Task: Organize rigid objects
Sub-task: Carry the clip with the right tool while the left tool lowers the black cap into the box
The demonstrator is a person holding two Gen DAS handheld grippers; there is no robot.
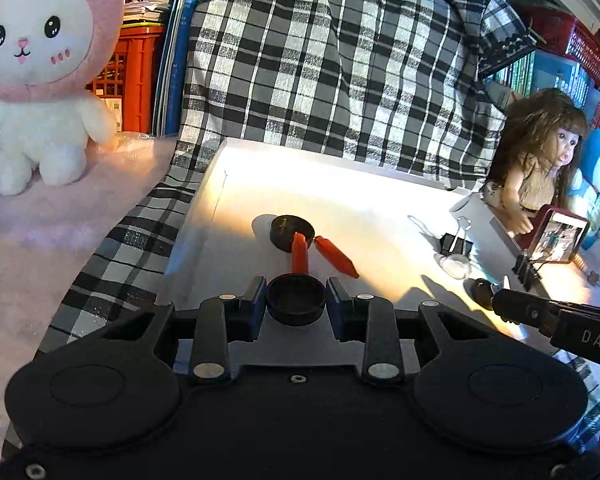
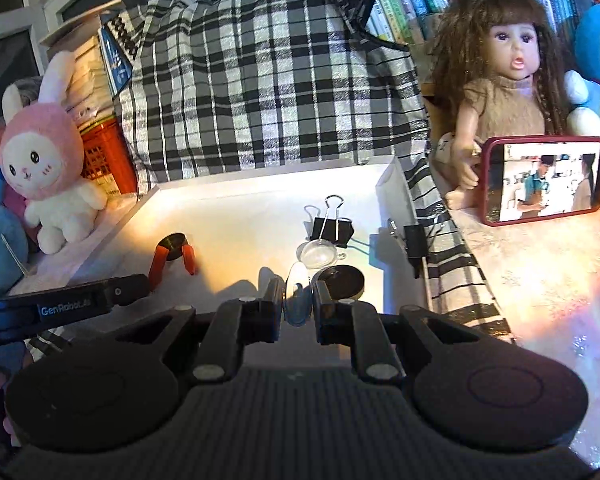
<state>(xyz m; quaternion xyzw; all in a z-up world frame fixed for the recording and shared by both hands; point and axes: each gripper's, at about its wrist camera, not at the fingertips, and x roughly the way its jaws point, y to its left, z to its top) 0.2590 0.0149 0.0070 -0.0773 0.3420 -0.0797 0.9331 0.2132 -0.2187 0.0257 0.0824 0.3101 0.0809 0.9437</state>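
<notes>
A white tray [image 1: 204,200] lies on checked cloth. My left gripper [image 1: 296,294] is shut on a black round cap [image 1: 296,300] low over the tray's near side. Just beyond it, another black cap [image 1: 292,232] lies with two orange sticks [image 1: 335,260] leaning at it. In the right wrist view my right gripper [image 2: 298,300] is shut on a thin clear disc [image 2: 298,300], held on edge. A third black cap [image 2: 341,280] lies just right of its fingers, with a clear dish [image 2: 317,254] and a black binder clip [image 2: 331,228] behind. The left gripper [image 2: 132,288] reaches in from the left.
A checked cloth bundle [image 1: 339,60] rises behind the tray. A pink rabbit plush [image 1: 40,80] stands at the left. A doll [image 2: 503,80] and a red-cased phone [image 2: 543,180] stand at the right. A second binder clip [image 2: 413,240] sits on the tray's right rim.
</notes>
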